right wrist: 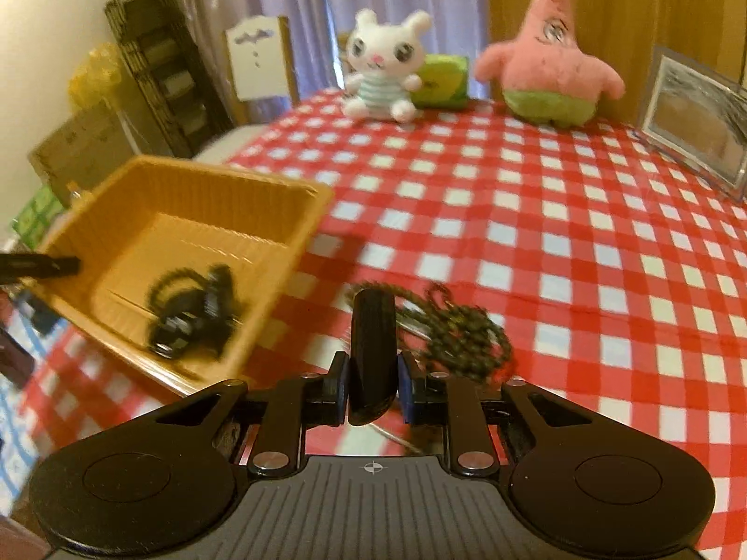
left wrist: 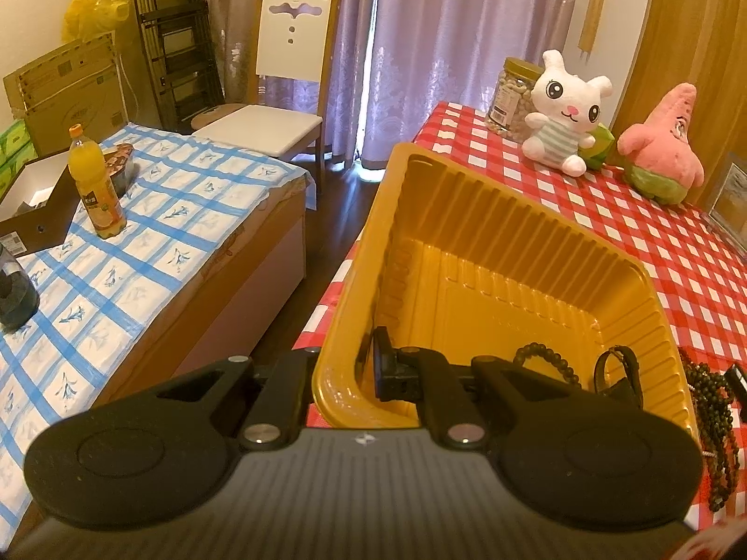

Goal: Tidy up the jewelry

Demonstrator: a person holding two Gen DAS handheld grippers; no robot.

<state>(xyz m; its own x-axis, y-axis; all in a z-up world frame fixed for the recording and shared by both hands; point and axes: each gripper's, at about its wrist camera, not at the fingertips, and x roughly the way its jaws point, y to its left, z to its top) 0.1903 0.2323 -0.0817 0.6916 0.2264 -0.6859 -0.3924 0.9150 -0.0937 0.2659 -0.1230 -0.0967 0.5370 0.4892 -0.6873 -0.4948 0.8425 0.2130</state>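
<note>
Right gripper [right wrist: 372,394] clamps a dark oblong piece [right wrist: 372,340], maybe a watch strap or case, can't tell; its long axis points straight ahead, away from me. I'd guess that end-on grip is for dropping it into the yellow tray [right wrist: 299,233] ahead-left. Dark bead necklace [right wrist: 460,326] lies on the checked cloth just past the fingertips. Left gripper [left wrist: 345,373] pinches the tray's near wall, probably steadying it. Bead bracelet [left wrist: 548,361] and a black band [left wrist: 618,371] sit inside, right of those fingers.
</note>
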